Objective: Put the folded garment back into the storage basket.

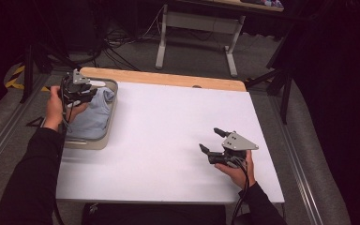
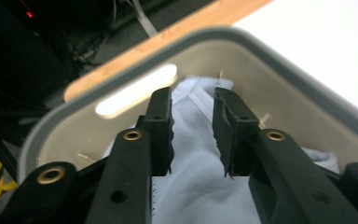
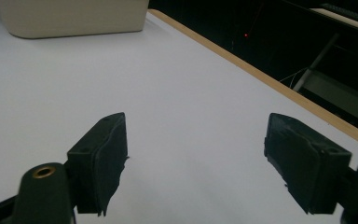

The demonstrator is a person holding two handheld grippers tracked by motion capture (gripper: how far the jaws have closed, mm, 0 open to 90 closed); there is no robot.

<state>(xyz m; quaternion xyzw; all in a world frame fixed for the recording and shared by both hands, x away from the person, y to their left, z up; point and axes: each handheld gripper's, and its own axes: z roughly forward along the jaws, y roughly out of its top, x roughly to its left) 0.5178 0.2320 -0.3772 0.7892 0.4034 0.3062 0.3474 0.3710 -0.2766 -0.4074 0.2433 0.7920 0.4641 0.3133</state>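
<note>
A light blue garment [image 1: 96,117] lies bunched inside a beige plastic bin [image 1: 104,140] at the table's left edge. My left gripper [image 1: 90,92] hovers over the bin's far end, held by a hand in a black sleeve. In the left gripper view its jaws [image 2: 193,100] stand a little apart above the garment [image 2: 196,186], and the pads do not press on the cloth. My right gripper [image 1: 211,139] rests low over the white table at the right front. Its jaws [image 3: 196,135] are spread wide with nothing between them.
The white tabletop [image 1: 168,122] has a wooden strip along its far edge [image 1: 168,78]. The bin [image 3: 74,18] shows at the far left in the right gripper view. Beyond the table stand a desk frame [image 1: 194,28], cables and dark stands on the floor.
</note>
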